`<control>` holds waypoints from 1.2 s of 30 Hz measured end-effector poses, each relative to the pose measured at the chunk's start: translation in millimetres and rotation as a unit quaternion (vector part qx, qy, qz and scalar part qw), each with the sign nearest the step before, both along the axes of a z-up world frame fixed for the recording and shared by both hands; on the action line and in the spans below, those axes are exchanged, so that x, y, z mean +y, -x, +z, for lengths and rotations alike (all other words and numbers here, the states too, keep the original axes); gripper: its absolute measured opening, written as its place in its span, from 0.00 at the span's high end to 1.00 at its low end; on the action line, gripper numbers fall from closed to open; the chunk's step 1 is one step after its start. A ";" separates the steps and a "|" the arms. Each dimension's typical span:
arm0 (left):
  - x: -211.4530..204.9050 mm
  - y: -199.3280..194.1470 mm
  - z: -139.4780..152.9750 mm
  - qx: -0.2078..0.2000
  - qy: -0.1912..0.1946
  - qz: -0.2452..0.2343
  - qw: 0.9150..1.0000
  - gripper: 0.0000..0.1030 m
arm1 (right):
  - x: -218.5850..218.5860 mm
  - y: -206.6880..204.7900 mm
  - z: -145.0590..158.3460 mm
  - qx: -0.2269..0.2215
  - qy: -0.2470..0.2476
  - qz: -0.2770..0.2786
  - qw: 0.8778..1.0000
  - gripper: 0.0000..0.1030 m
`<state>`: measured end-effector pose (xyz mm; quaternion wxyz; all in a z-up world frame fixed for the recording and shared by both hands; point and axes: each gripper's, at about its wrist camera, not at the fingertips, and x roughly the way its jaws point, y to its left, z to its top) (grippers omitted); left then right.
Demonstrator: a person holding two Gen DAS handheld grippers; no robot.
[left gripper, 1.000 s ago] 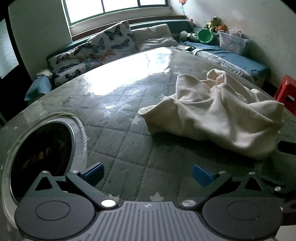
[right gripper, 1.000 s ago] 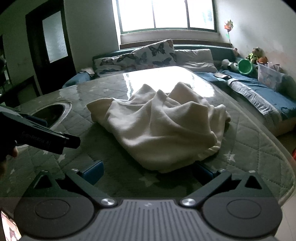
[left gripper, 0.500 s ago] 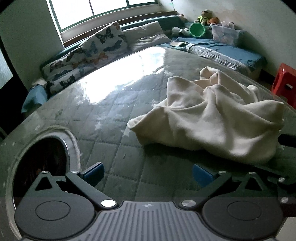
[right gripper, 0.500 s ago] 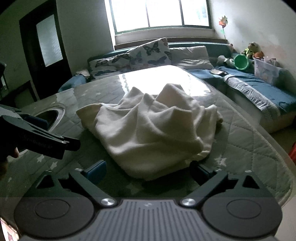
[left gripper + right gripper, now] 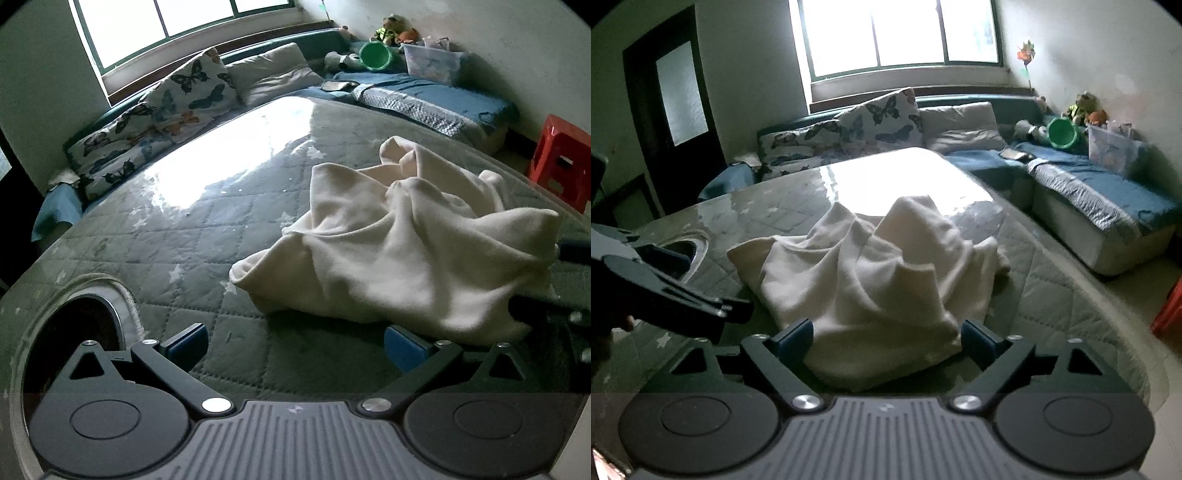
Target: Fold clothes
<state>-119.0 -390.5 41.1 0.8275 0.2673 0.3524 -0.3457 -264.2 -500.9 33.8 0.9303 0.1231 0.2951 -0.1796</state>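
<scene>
Right fingers [image 5: 975, 338] closing astride cream garment [image 5: 864, 280], crumpled, pointing nowhere.

One crumpled cream fleece garment [image 5: 864, 280] is counted on one grey quilted star-print table cover [image 5: 207, 236], in which one round dark opening [image 5: 79, 332] is seen. Two black two-finger grippers are counted, the left gripper [image 5: 295, 341] and the right gripper [image 5: 886, 336]. Two butterfly-print cushions [image 5: 879, 118], one plain white pillow [image 5: 964, 125], one green plastic bucket [image 5: 1062, 133], one clear plastic storage box [image 5: 1112, 147] and one red plastic stool [image 5: 561, 158] are counted.
</scene>
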 end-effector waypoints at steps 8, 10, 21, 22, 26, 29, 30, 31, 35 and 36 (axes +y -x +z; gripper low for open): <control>-0.6 0.9 1.9 -0.002 0.004 -0.004 1.000 0.00 | -7.4 -7.5 11.3 -0.009 0.025 -0.003 1.000 0.22; -1.0 1.3 1.6 -0.001 0.004 -0.004 1.000 0.00 | -11.0 -11.7 12.3 -0.009 0.023 0.003 1.000 0.29; 5.9 -8.6 16.5 -0.007 0.021 0.005 1.000 0.01 | 1.3 -18.8 12.3 -0.019 0.014 0.082 0.996 0.82; 6.5 -9.5 18.5 -0.006 0.025 0.006 1.000 0.01 | 8.7 -17.7 13.3 -0.020 0.023 0.099 0.995 0.85; 7.8 -10.2 27.0 -0.001 0.041 0.004 0.999 0.01 | 35.7 -16.2 10.4 -0.013 0.043 0.150 0.988 0.90; 4.8 -4.5 32.7 0.002 0.052 -0.009 0.999 0.00 | 51.7 -17.0 5.4 -0.005 0.056 0.173 0.983 0.91; 2.7 -1.3 34.1 0.002 0.054 -0.016 0.998 0.00 | 58.0 -17.5 2.9 0.000 0.061 0.181 0.982 0.91; 0.6 1.9 35.4 0.003 0.056 -0.023 0.998 0.00 | 63.9 -18.0 0.0 0.004 0.066 0.188 0.980 0.91; -7.6 13.9 36.1 0.008 0.061 -0.050 0.997 0.00 | 81.8 -19.8 -7.9 0.013 0.072 0.208 0.975 0.91; -9.9 16.2 35.4 0.009 0.061 -0.056 0.997 0.00 | 84.6 -20.3 -9.2 0.015 0.070 0.213 0.975 0.92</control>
